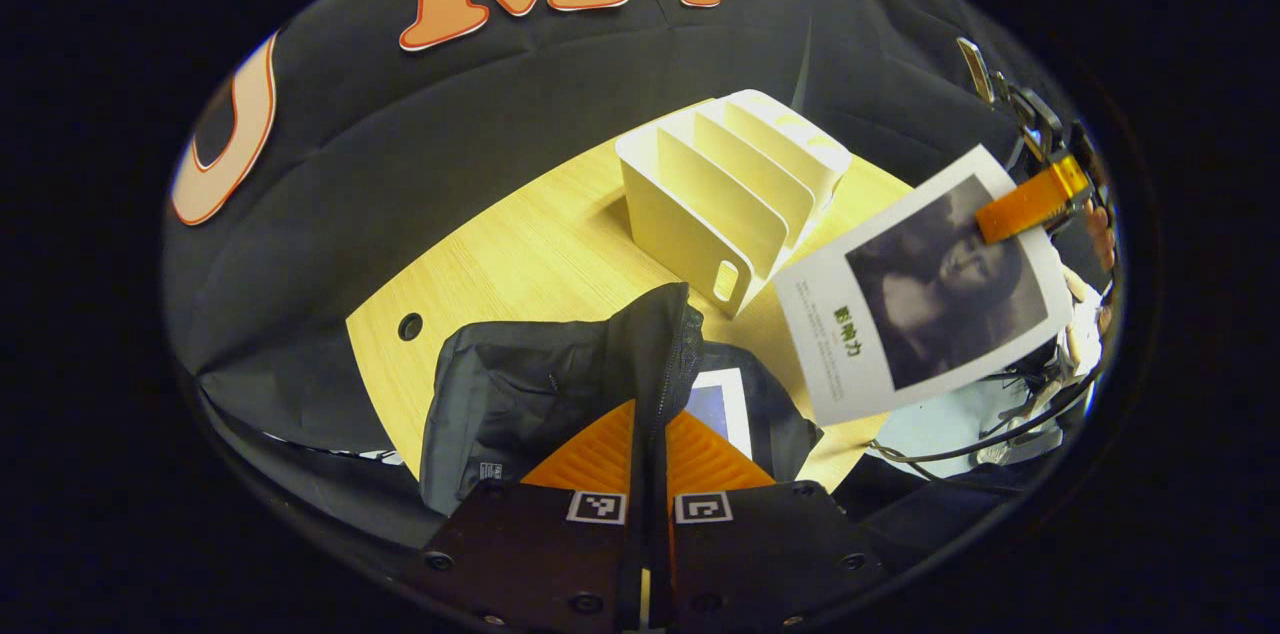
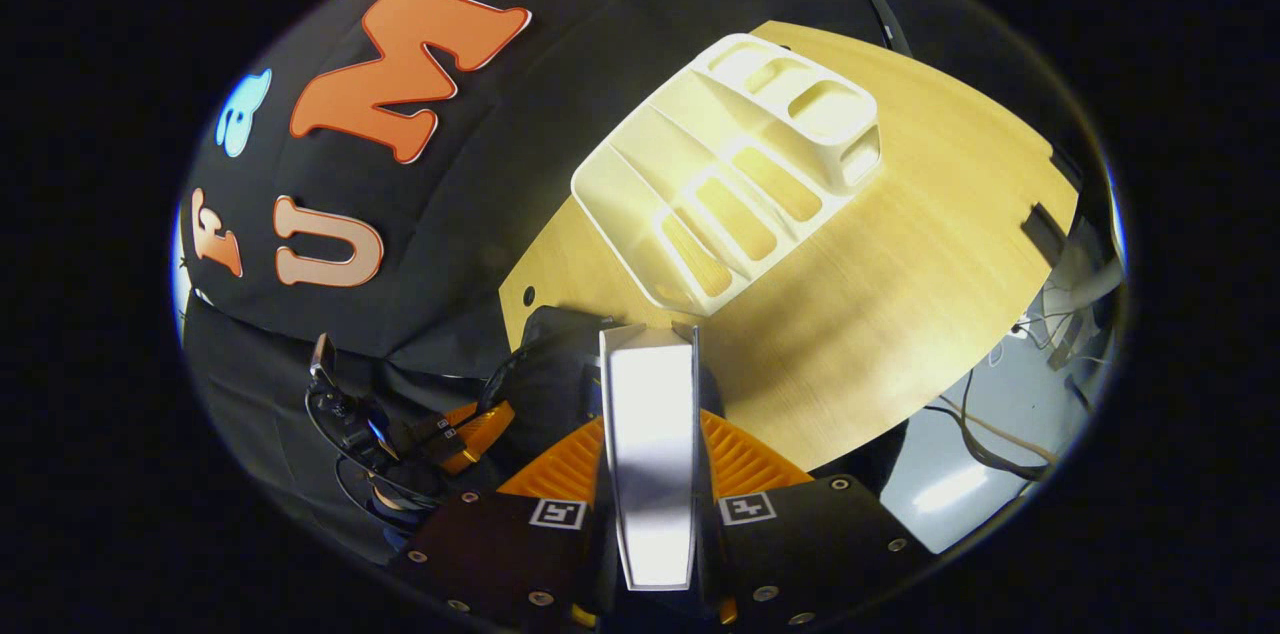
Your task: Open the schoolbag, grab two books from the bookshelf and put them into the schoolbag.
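Left gripper view: left gripper [image 1: 650, 454] pinching black soft fabric schoolbag [image 1: 520, 394] rim, lower centre. Right gripper [image 1: 1030, 204] clamped on thin white photo-cover book [image 1: 920, 304], right of frame, above bag. Book prob. light, bendy; grip near spine.

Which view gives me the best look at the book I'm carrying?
Left gripper view: the book shows its whole cover, held by the right gripper. Right gripper view shows the book edge-on between that gripper's fingers.
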Available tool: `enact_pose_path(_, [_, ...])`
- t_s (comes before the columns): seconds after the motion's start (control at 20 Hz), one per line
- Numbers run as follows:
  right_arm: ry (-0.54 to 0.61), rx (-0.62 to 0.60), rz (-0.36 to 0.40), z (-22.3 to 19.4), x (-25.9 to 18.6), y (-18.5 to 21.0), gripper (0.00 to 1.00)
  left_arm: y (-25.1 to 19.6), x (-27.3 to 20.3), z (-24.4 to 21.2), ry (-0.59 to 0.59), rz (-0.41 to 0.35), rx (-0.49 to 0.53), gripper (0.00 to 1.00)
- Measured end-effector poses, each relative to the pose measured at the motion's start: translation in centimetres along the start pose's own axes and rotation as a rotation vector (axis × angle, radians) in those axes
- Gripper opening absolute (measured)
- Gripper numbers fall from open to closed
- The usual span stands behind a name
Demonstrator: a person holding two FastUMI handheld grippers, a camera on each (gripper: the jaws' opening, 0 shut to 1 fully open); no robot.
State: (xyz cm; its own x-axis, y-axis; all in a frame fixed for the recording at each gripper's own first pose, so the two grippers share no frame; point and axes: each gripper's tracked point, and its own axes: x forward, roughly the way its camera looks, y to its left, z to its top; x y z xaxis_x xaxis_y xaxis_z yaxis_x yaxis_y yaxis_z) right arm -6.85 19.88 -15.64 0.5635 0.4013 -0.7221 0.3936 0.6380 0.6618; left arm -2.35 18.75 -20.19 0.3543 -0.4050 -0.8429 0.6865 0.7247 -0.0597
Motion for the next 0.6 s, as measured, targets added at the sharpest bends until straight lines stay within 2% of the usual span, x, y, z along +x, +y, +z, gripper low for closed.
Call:
enact_pose_path(0.4, [0.025, 0.076, 0.231, -3.8, 9.1, 4.5, 0.33, -0.3, -0.9, 0.6, -0.053, -0.027, -0.053, 0.04])
enact_pose_path(0.6, [0.018, 0.102, 0.246, -4.9, 13.7, 5.1, 0.33, -0.6, -1.6, 1.1, -0.08, -0.042, -0.064, 0.04])
